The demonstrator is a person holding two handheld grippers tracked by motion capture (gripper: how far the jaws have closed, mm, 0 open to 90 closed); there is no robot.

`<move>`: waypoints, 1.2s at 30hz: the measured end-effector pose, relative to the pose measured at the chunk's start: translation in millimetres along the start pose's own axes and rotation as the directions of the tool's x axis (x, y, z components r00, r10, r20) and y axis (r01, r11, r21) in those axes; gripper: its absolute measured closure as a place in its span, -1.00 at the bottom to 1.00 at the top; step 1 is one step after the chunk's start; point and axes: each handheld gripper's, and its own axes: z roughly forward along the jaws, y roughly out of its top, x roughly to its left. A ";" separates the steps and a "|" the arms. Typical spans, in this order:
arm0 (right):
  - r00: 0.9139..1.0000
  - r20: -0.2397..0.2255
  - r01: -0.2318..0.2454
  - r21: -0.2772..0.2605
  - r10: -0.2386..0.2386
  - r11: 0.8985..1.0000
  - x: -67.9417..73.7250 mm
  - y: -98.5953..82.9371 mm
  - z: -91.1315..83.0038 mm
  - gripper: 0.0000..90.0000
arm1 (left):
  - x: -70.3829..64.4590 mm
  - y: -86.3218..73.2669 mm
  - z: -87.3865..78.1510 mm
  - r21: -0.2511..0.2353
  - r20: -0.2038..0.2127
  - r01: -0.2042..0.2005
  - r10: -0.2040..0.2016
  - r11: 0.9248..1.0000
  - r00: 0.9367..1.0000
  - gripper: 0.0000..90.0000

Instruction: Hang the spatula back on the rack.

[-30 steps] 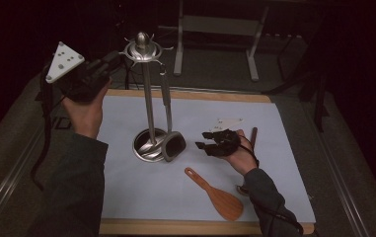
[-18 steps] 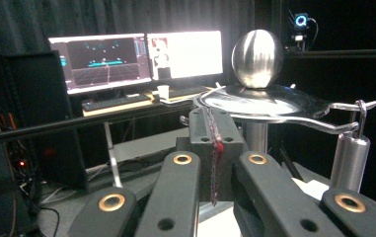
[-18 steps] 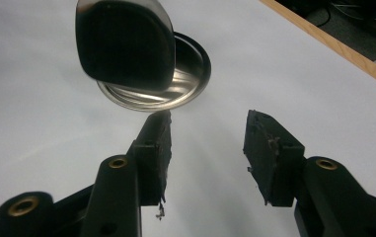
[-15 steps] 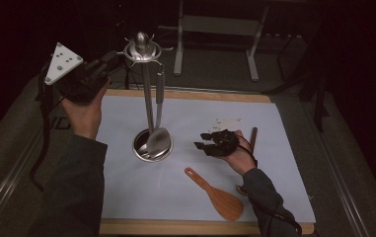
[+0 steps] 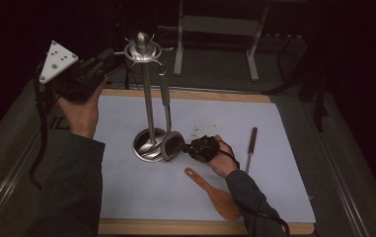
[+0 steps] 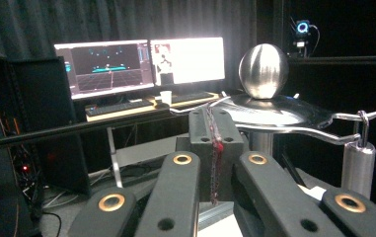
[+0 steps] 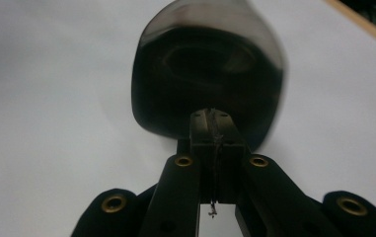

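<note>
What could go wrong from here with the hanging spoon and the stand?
1. The right gripper, jaws shut, meets the bowl of the hanging spoon. A sideways nudge could set it swinging or lift its loop off the hook.
2. The left gripper, jaws shut, is up against the stand top. Pressure there might tip the tall stand.
3. The wooden spatula lies close under the right forearm; pulling back may drag it.

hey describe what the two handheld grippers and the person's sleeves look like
Both tongs are black. The left tongs carry a light grey three-cornered plate dotted with small holes, and a black cable trails from them. In the gripper views, brass-coloured rivets ring the linkage joints of the right tongs. The person wears dark grey long sleeves.
</note>
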 end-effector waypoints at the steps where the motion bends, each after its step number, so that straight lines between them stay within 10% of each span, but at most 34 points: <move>1: 1.000 -0.009 0.002 0.006 -0.002 1.000 1.8 0.0 4.1 1.00 | 0.4 0.1 -0.3 0.001 -0.001 -0.001 0.001 1.000 1.000 1.00; 36: 0.999 -0.020 -0.034 0.099 0.036 0.994 11.5 -1.6 76.9 1.00 | 3.1 1.6 -1.0 -0.010 -0.001 0.007 -0.007 1.000 1.000 1.00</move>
